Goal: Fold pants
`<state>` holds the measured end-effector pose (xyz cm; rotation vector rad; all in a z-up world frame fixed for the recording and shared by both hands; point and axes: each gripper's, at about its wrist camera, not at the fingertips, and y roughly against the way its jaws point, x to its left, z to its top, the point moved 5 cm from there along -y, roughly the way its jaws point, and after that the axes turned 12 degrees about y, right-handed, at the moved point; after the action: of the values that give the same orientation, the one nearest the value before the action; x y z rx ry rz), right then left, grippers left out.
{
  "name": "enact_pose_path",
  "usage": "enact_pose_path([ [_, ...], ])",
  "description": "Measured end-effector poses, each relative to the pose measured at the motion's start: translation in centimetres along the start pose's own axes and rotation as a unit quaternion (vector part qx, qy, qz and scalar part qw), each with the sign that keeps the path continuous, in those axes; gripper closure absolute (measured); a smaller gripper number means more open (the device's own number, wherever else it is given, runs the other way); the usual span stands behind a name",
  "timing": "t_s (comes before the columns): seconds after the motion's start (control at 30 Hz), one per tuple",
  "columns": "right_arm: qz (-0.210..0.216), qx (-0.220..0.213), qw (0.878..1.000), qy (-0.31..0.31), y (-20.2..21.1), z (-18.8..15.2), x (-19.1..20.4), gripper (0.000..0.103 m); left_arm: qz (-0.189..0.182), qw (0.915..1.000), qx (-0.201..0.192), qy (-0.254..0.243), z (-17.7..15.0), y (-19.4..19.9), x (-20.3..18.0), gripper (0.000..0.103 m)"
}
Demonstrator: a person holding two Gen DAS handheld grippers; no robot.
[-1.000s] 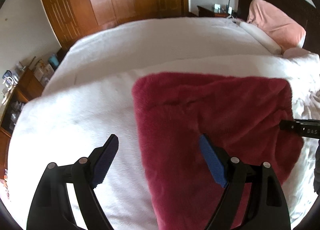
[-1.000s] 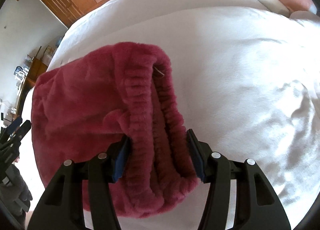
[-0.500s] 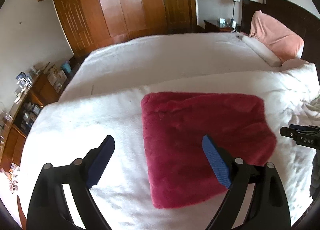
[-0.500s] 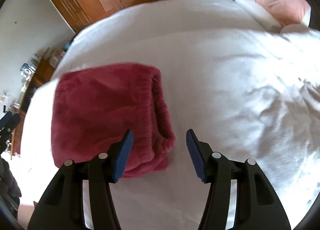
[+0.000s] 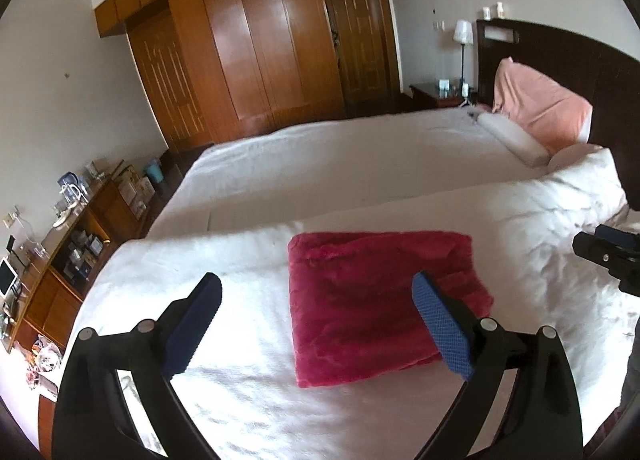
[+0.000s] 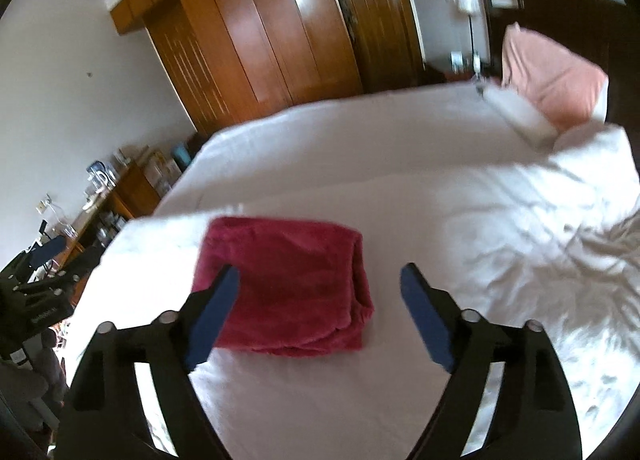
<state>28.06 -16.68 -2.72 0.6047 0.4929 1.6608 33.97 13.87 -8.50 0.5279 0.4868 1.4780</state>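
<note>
Though folded, pants (image 5: pixel 376 300) on bed (image 5: pixel 360 156).

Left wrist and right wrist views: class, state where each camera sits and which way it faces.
Left wrist: on the left hand-held gripper, above the bed, facing down over red pants towards the wardrobe; both its fingers show.
Right wrist: on the right hand-held gripper, same heading, pants left of centre; both its fingers show.
Shared: pants, white bedding, wardrobe, pink pillow; each sees the other gripper.
</note>
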Motion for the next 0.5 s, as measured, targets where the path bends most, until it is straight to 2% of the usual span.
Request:
enact_pose_path([
  [0.07, 0.002, -0.014, 1.000, 0.006, 1.7, 0.3, 0.5, 0.004, -0.002, 1.0000, -0.008, -0.001, 0.1, 1.6, -0.6, 0.007],
  [0.3, 0.003, -0.033, 0.997, 0.073, 5.7, 1.2, 3.4, 0.003, 0.010, 0.9996, -0.027, 0.007, 0.0, 5.8, -1.9, 0.005],
  [0.4, 0.004, -0.036, 0.996, 0.086, 6.9, 1.4, 4.0, 0.003, 0.040, 0.9988, -0.026, 0.014, -0.3, 7.0, -2.1, 0.005],
  [0.5, 0.002, -0.036, 0.995, 0.097, 7.5, 1.5, 4.5, 0.003, 0.054, 0.9979, -0.032, 0.016, -0.5, 8.0, -2.3, 0.005],
])
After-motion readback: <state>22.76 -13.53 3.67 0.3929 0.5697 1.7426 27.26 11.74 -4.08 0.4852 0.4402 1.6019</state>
